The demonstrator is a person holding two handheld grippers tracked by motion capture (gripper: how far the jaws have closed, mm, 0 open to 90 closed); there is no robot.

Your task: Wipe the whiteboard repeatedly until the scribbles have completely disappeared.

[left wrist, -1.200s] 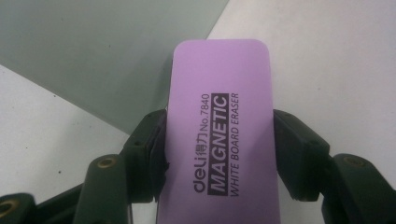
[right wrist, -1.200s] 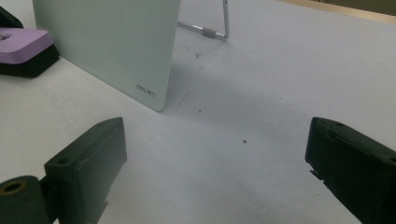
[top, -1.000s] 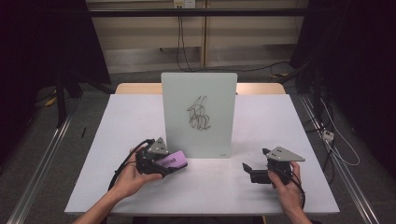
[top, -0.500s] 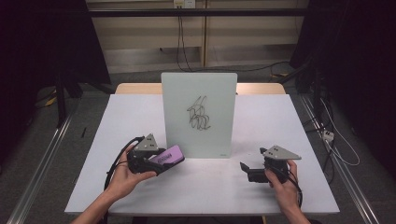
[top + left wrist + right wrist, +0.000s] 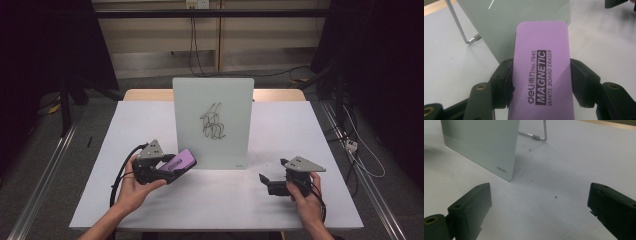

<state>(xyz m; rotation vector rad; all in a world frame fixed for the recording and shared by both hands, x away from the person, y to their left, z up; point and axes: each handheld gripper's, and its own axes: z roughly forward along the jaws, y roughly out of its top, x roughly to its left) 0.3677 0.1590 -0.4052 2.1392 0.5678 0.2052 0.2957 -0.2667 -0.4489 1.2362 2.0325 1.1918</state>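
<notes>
A glass whiteboard [image 5: 230, 100] stands upright at the table's middle, with a black scribble [image 5: 213, 121] on its face. My left gripper [image 5: 175, 167] is shut on a purple magnetic whiteboard eraser [image 5: 181, 160], held just off the board's lower left corner. In the left gripper view both black jaws clamp the long sides of the eraser [image 5: 541, 62], whose printed face is toward the camera, with the board [image 5: 506, 25] right behind it. My right gripper [image 5: 265, 181] rests low at the front right, open and holding nothing. Bare table lies between its jaws [image 5: 539, 205], near the board's corner [image 5: 486, 150].
The white table [image 5: 300, 125] has a wooden strip [image 5: 145, 94] along its far edge. A wire stand [image 5: 541, 135] props the board from behind. A black cable [image 5: 117, 180] loops from the left gripper toward the front edge. Dark floor with rails flanks the table.
The left gripper with the eraser has drifted a little to the left and farther from the front edge. The right gripper has kept still.
</notes>
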